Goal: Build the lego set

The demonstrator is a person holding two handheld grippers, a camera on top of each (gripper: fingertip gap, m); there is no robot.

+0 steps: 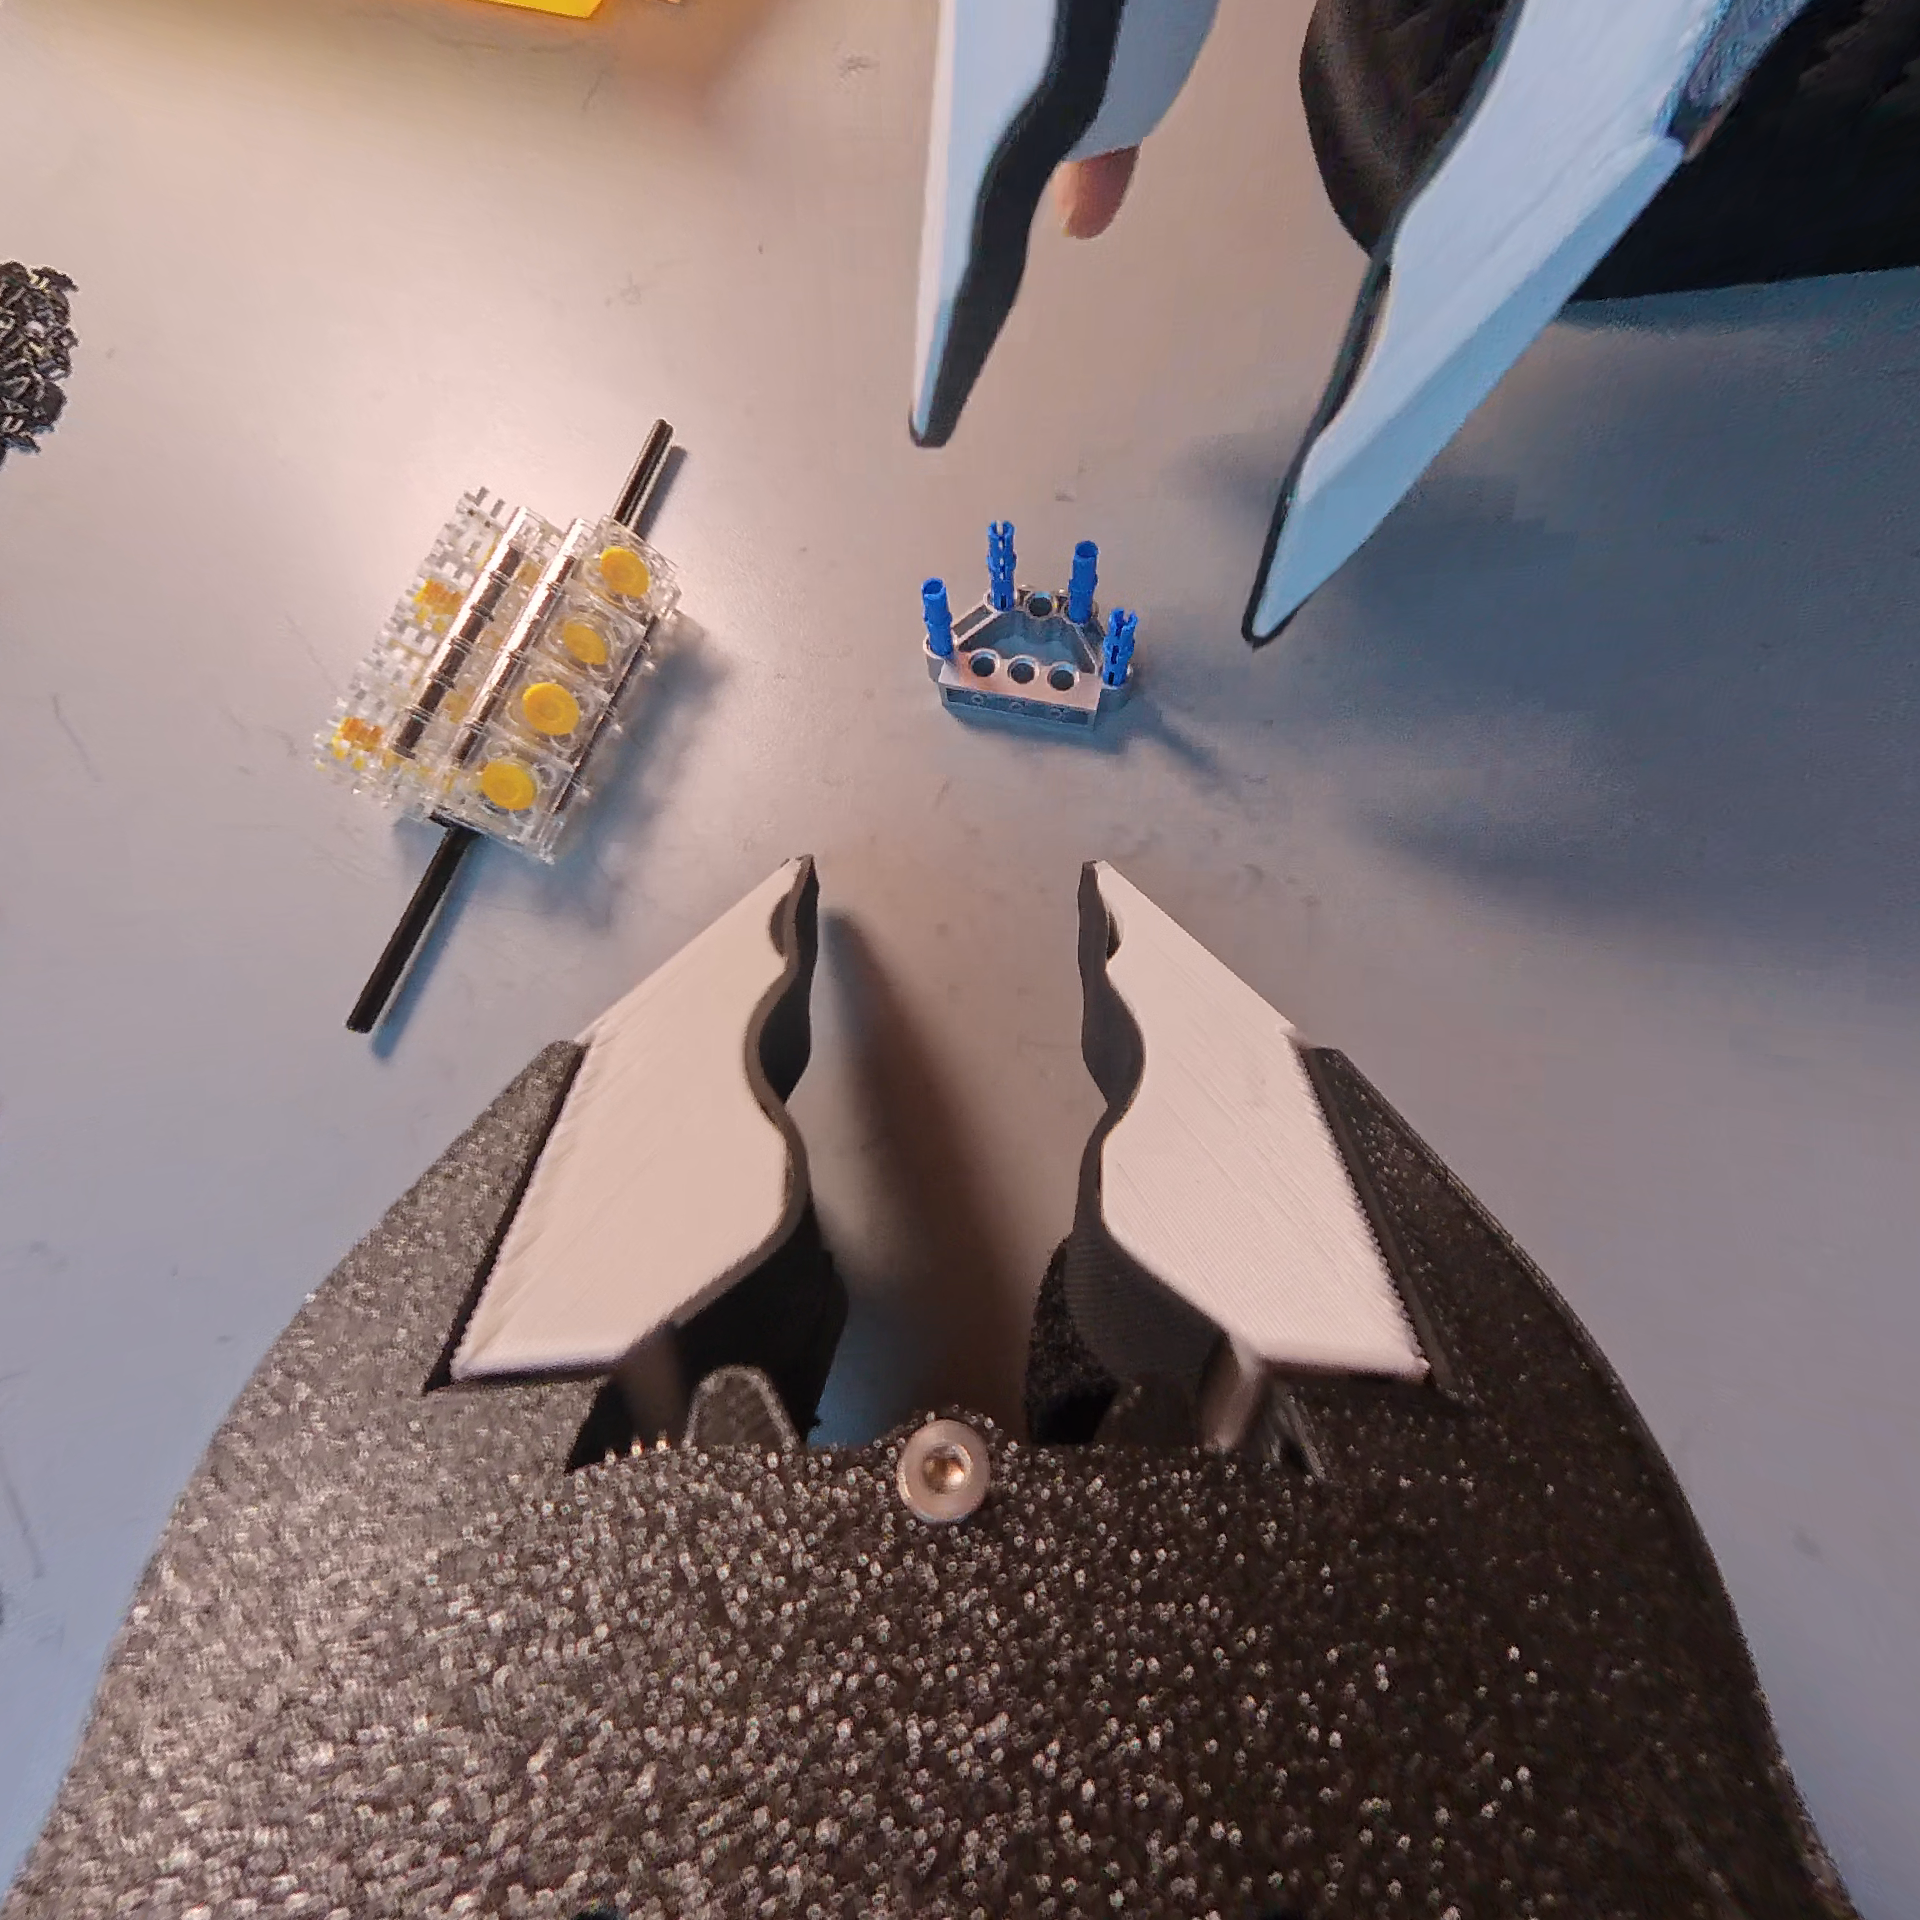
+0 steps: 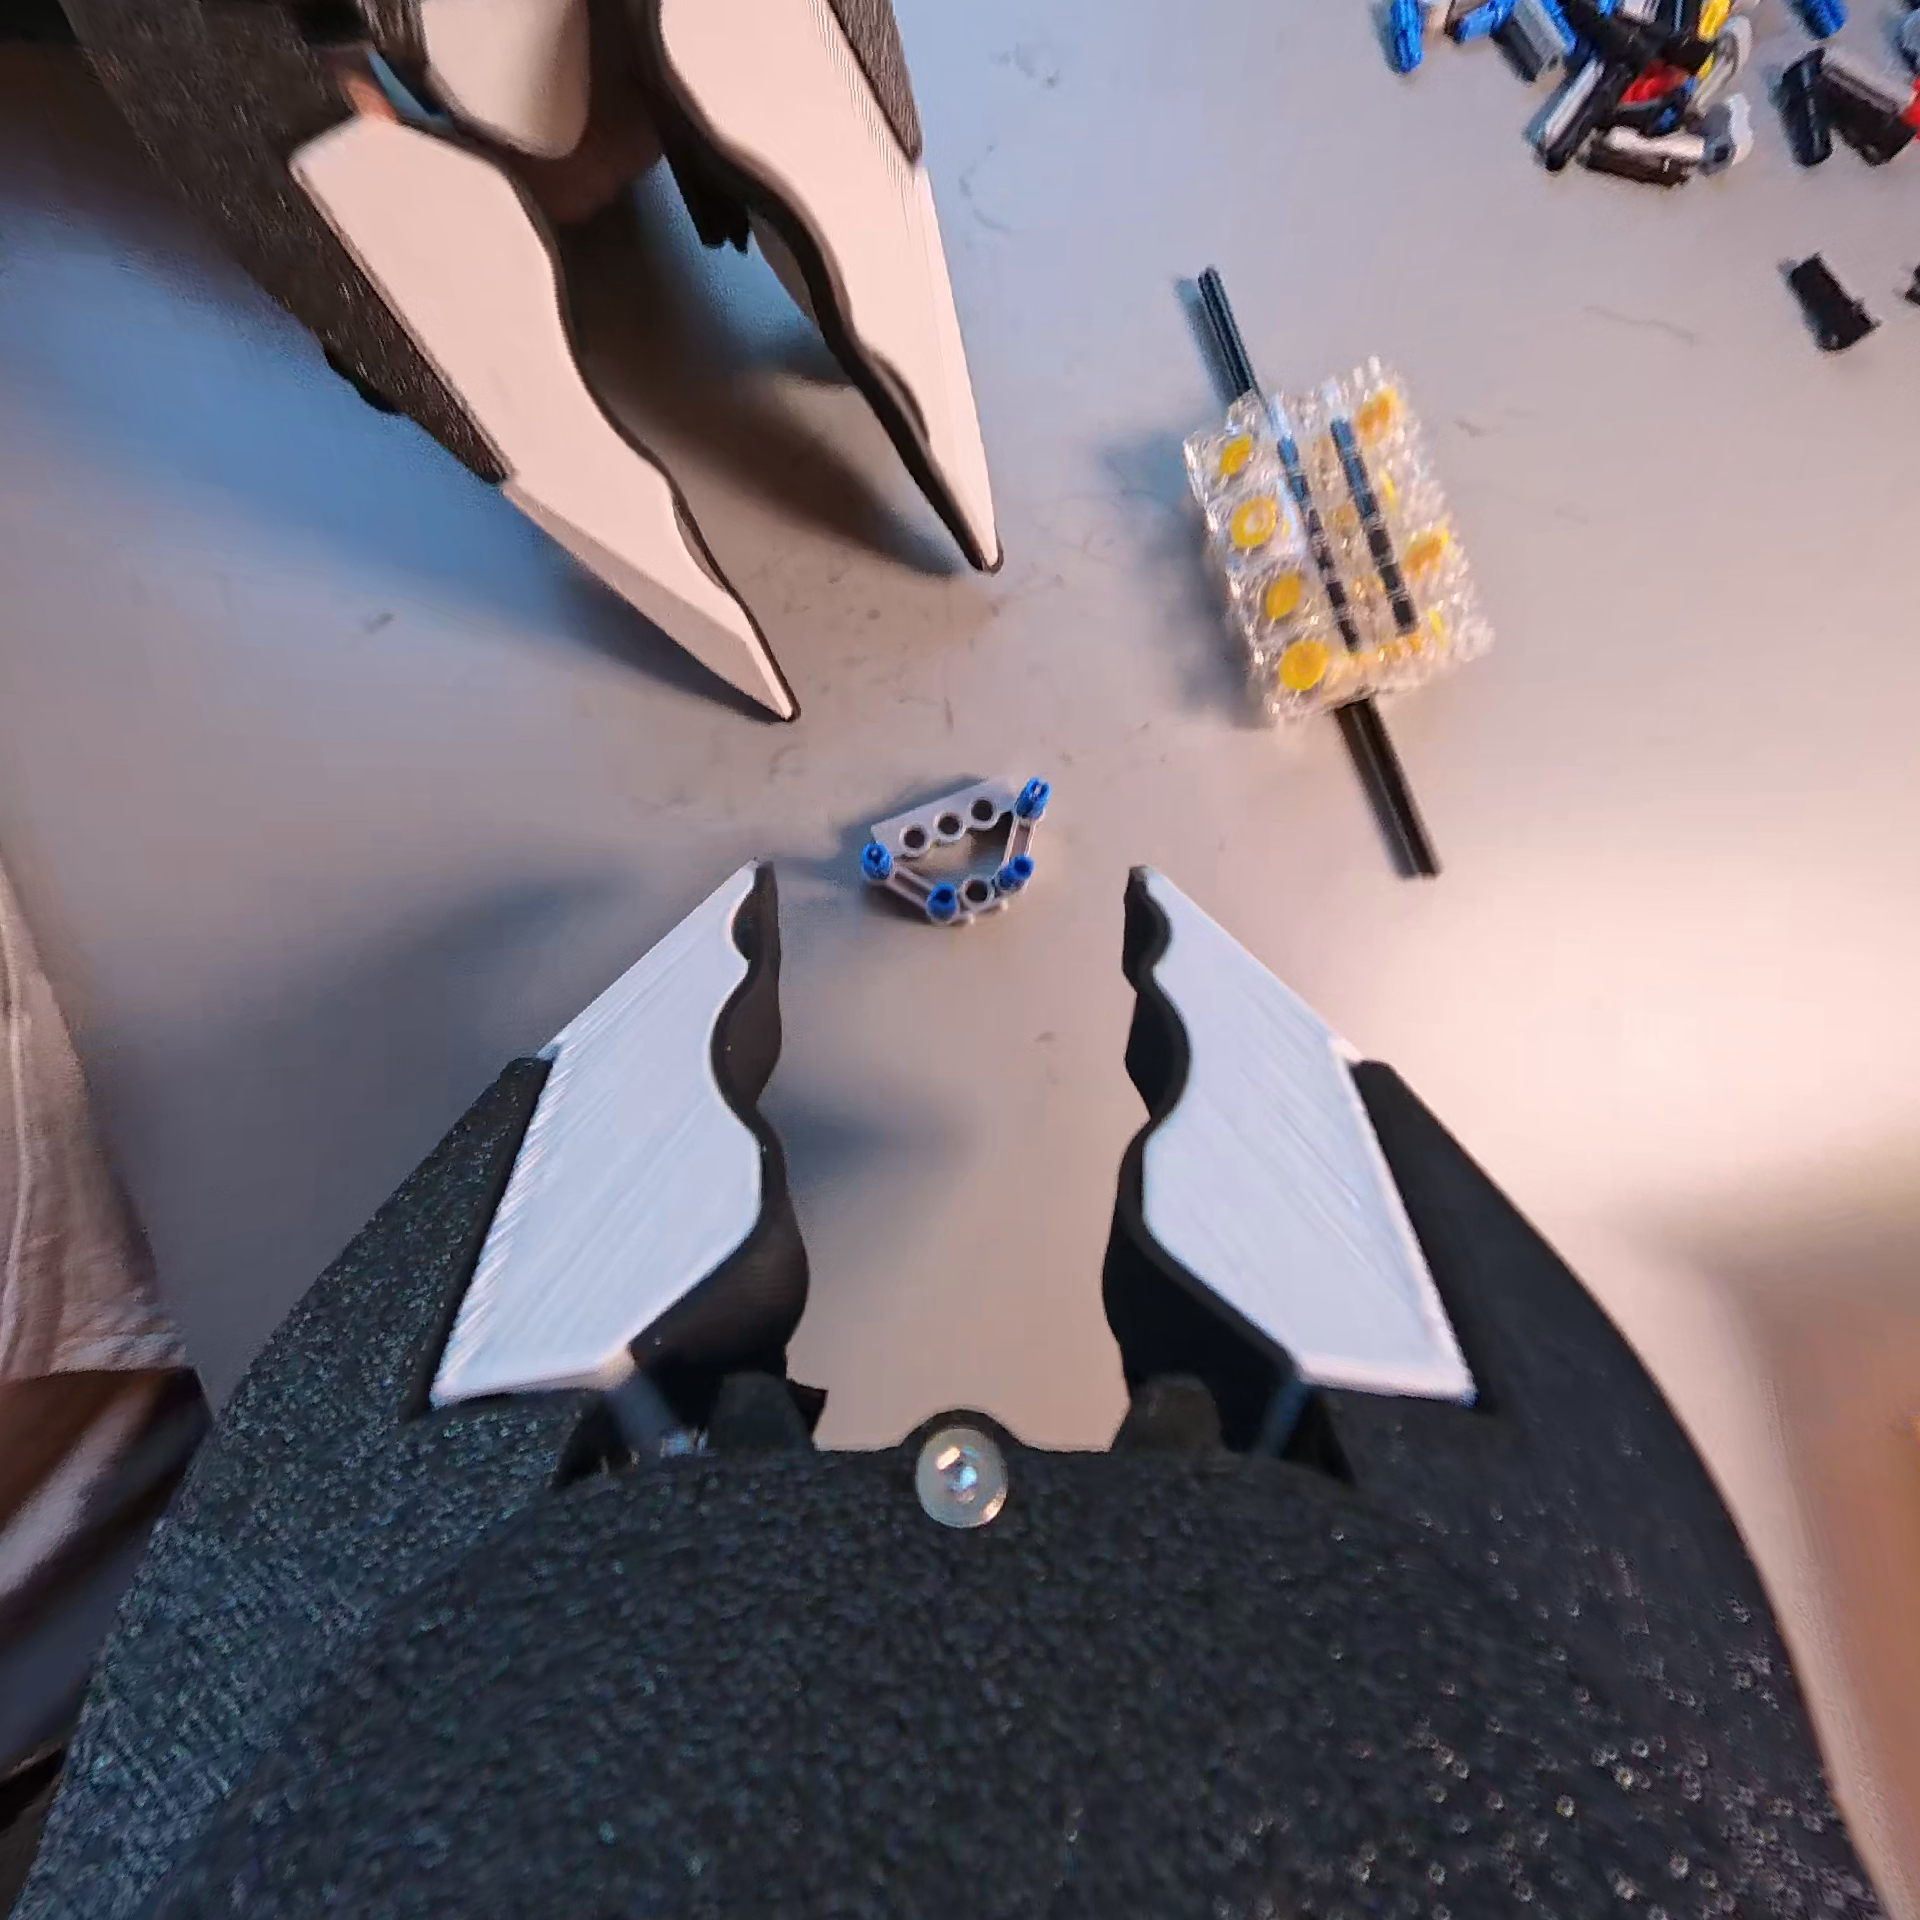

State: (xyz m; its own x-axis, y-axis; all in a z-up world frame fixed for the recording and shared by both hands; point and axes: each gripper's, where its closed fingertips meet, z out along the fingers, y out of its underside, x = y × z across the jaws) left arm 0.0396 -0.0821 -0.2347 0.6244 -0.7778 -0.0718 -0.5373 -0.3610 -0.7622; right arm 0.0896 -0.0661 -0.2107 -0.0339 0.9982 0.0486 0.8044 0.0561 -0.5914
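Note:
A small grey frame piece with several upright blue pins (image 1: 1023, 649) lies on the pale table between the two grippers; it also shows in the right wrist view (image 2: 956, 862). My left gripper (image 1: 945, 883) is open and empty, a short way in front of the piece. My right gripper (image 2: 951, 883) is open and empty, its tips just short of the piece, with the piece nearer its left finger. In the left wrist view the right gripper (image 1: 1091, 530) hangs over the far side of the piece. In the right wrist view the left gripper (image 2: 894, 634) stands beyond it.
A clear block assembly with yellow round studs on a black axle (image 1: 509, 675) lies left of the grey piece; it also shows in the right wrist view (image 2: 1335, 545). A heap of loose small parts (image 2: 1662, 83) lies at the far right. A black chain pile (image 1: 31, 353) sits at the left edge.

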